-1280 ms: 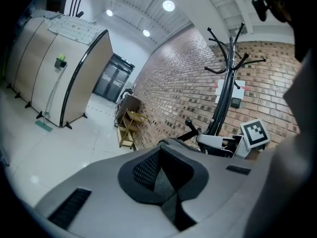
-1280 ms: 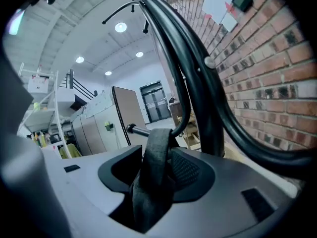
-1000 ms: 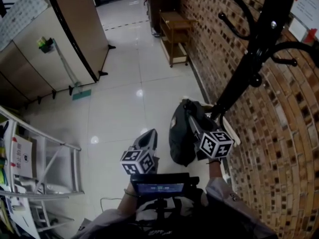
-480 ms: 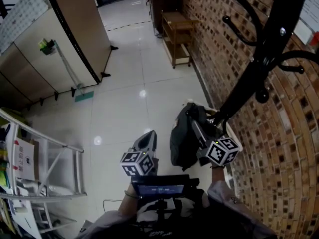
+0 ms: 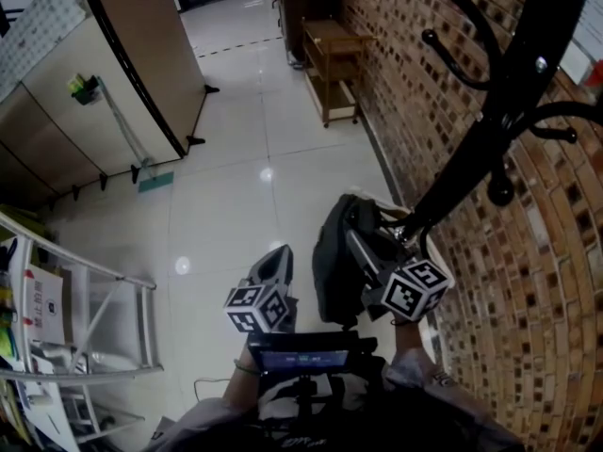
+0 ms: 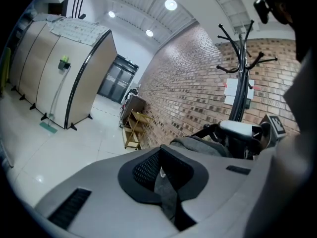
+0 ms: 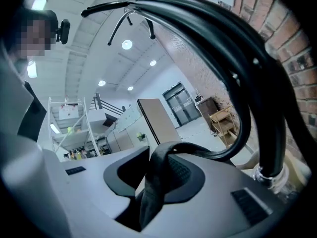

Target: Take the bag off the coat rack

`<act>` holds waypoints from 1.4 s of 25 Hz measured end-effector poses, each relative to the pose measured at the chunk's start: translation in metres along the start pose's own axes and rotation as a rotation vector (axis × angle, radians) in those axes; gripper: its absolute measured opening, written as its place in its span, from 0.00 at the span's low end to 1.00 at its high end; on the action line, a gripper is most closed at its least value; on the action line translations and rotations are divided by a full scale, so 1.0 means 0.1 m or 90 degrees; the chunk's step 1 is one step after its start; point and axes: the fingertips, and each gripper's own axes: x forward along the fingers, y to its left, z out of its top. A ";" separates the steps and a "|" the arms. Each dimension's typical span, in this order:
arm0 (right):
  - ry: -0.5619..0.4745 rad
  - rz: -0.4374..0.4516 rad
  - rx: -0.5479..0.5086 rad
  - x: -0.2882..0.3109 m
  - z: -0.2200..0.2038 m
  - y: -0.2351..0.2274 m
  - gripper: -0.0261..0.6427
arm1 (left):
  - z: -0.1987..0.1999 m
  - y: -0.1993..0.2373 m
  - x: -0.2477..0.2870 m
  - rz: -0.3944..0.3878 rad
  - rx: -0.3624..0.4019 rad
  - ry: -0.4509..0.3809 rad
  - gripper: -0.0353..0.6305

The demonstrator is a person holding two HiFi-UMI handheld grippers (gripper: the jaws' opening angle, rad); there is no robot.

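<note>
Lift-off step: right gripper, jaws just closing, clamped on bag strap; left gripper jaws together, nothing held. Next: raise strap clear of coat rack.

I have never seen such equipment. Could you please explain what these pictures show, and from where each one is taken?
No robot here: a person holds a two-jaw gripper in each hand. One picture comes from a camera on the person's head, looking down at the tiled floor beside a brick wall. The other two come from cameras riding on the grippers. The right gripper has just been closing its jaws on the black strap of a dark bag hanging at the coat rack. The left gripper holds nothing, jaws together.
</note>
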 end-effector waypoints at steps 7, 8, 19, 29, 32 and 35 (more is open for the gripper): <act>-0.016 0.022 0.034 0.05 0.09 0.17 0.14 | 0.03 0.06 -0.03 0.012 -0.013 -0.015 0.06; -0.016 0.025 0.036 0.05 0.10 0.19 0.14 | 0.04 0.07 -0.04 0.015 -0.014 -0.018 0.06; 0.041 0.087 0.001 0.36 0.00 0.57 0.12 | 0.10 0.31 -0.28 0.068 -0.038 -0.049 0.06; 0.107 0.111 0.066 0.37 -0.65 0.70 0.12 | 0.07 0.66 -0.67 0.139 -0.069 -0.076 0.06; 0.107 0.124 0.095 0.35 -0.75 0.78 0.12 | 0.08 0.71 -0.76 0.148 -0.076 -0.082 0.06; 0.108 0.137 0.118 0.29 -0.86 0.85 0.12 | 0.08 0.71 -0.82 0.151 -0.074 -0.084 0.06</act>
